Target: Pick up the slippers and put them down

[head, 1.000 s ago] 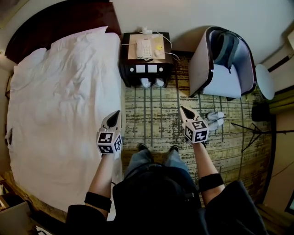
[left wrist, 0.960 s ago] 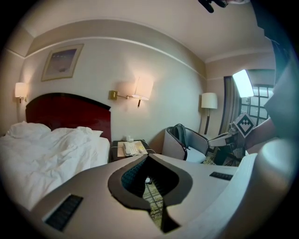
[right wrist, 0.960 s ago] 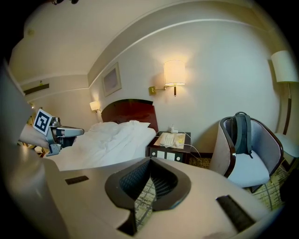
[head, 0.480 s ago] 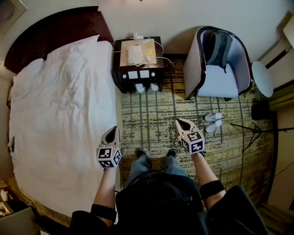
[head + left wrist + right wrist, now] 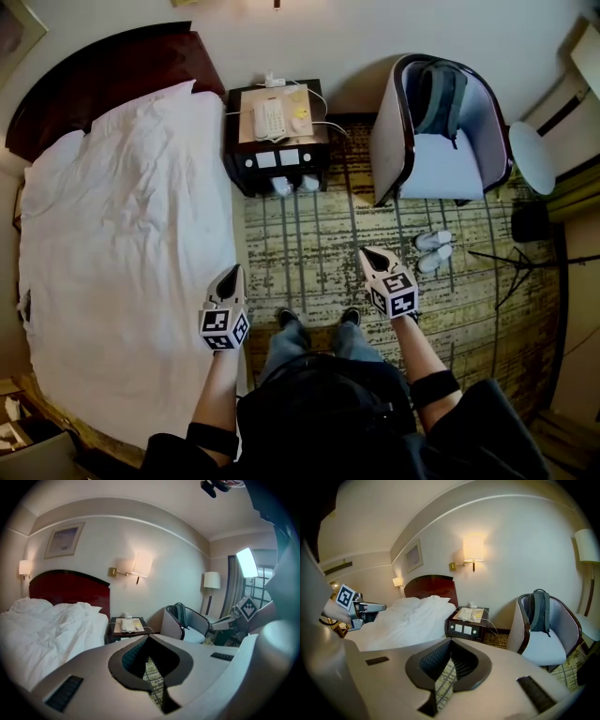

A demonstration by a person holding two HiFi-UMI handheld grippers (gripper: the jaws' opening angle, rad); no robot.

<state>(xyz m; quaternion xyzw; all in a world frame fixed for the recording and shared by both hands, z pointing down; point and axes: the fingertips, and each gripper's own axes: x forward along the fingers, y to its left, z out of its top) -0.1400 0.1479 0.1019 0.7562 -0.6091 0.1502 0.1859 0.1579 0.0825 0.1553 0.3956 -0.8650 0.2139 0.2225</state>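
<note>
Slippers [image 5: 434,251], a white pair, are lying side by side on the patterned carpet [image 5: 319,246], ahead of me and off to my right, well apart from both of my tools.

Closest in, I am standing with my shoes [image 5: 292,322] on that carpet. I am holding the left gripper [image 5: 233,271] out over the near edge of the bed [image 5: 122,244], pointing forward and somewhat down. Its jaws are sitting pressed together with nothing between them, and only a thin slit of carpet is showing past the tips. I am holding the right gripper [image 5: 369,253] out over the carpet in the same way, and its jaws are likewise closed on nothing.

Beyond the right gripper's tip and to its right, the slippers are resting near the front legs of the armchair [image 5: 441,173]. A grey backpack [image 5: 439,94] is leaning upright against the chair's back.

Farther off, between the bed and the armchair, the nightstand [image 5: 277,159] is standing against the wall. A white phone [image 5: 269,118] is lying on top of it. Two more small white things [image 5: 295,184] are sitting at its foot, perhaps another pair, though I cannot tell.

On the far wall a wall lamp [image 5: 473,549] is glowing above the nightstand. A floor lamp [image 5: 534,157] is standing to the right of the armchair.
</note>
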